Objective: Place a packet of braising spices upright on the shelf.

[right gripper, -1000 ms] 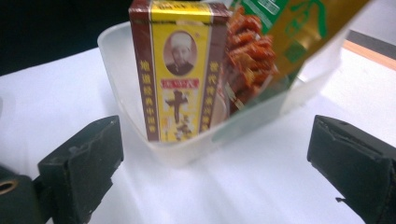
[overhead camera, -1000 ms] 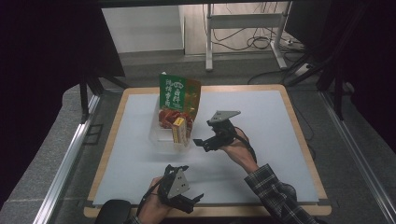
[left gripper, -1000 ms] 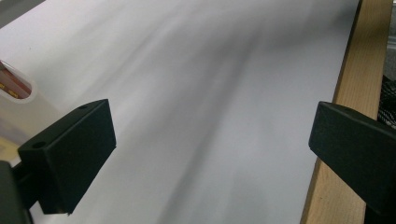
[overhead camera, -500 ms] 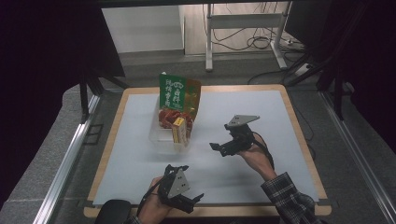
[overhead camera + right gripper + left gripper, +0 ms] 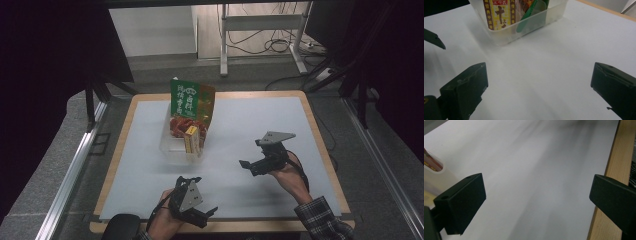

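A clear plastic bin (image 5: 172, 147) stands on the white mat left of centre. Upright inside it are a green and red snack bag (image 5: 187, 105) and a yellow box (image 5: 191, 140). My right gripper (image 5: 250, 167) hovers over the mat to the right of the bin, apart from it, open and empty. In the right gripper view the bin (image 5: 529, 28), the yellow box (image 5: 499, 12) and the green bag (image 5: 531, 10) lie ahead of the open right gripper (image 5: 539, 85). My left gripper (image 5: 202, 216) rests near the front edge, open (image 5: 537, 202), holding nothing.
The white mat (image 5: 240, 125) lies on a wooden table whose edge (image 5: 614, 170) runs beside my left gripper. A corner of the bin (image 5: 434, 170) shows at the left of the left gripper view. Metal frame rails flank the table.
My right gripper has drawn back from the bin, moving right and toward the person. The left gripper has stayed put.
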